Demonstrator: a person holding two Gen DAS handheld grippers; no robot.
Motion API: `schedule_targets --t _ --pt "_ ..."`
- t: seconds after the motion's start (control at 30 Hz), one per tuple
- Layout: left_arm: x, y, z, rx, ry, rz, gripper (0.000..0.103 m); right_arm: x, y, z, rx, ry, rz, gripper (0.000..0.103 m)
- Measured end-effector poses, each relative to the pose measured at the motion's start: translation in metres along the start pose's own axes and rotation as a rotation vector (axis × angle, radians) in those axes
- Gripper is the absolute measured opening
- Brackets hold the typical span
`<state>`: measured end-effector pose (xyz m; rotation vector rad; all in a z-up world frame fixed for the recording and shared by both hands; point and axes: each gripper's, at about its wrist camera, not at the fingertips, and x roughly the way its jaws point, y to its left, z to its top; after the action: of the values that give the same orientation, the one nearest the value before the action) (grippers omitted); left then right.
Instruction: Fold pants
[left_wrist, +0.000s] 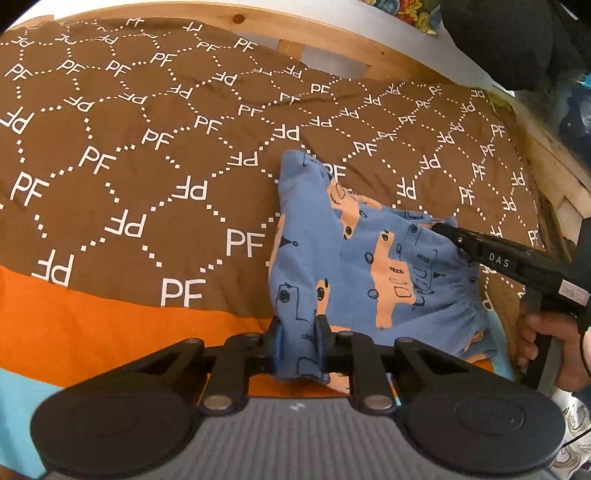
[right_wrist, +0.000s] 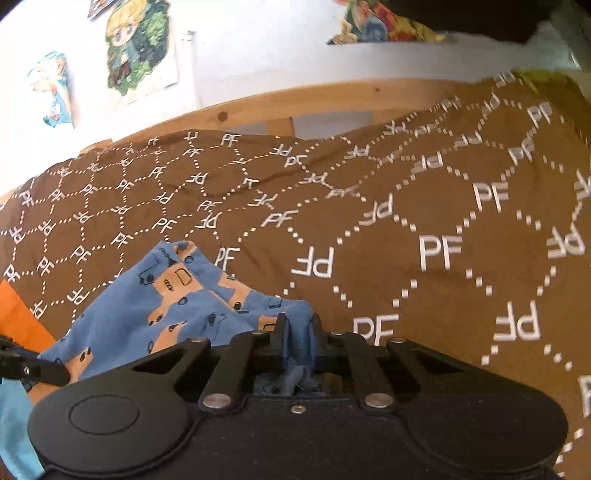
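Blue pants (left_wrist: 354, 266) w/ orange vehicle print, bunched, part-folded, on brown bed cover, elastic waistband gathered

Bedspread (left_wrist: 129, 166) open left of pants (left_wrist: 351, 258); headboard (left_wrist: 258, 27) blocks far side.

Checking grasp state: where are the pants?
On the brown bedspread, low centre-right in the left view, pants pinched by the left gripper and right gripper.

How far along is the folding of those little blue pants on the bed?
Midway, it seems. The blue pants lie bunched on the brown bedspread, seemingly doubled over already. Both the left gripper and right gripper have their jaws shut on the fabric. Left: laying it flat, any final fold.
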<state>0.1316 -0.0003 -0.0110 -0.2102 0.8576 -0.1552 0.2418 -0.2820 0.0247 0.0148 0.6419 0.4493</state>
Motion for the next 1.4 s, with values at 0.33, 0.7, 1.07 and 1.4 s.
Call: schedule_targets --t 0.33,0.7,1.07,1.4 --pt "-0.011 -0.006 0.004 0.027 -0.04 -0.016 0.017 -0.026 0.022 0.02 -0.126 -0.025 -0.005 0.009" --pt "-0.015 -0.006 0.007 0.014 -0.053 -0.031 0.017 -0.029 0.026 0.022 -0.14 -0.021 -0.015 0.009" --pt "-0.029 -0.017 0.026 0.054 -0.135 -0.041 0.017 -0.032 0.027 0.06 -0.171 -0.081 0.002 0.009" --pt "0.011 -0.026 0.088 0.056 -0.202 -0.067 0.017 0.023 -0.006 0.125 -0.18 -0.043 -0.053 0.009"
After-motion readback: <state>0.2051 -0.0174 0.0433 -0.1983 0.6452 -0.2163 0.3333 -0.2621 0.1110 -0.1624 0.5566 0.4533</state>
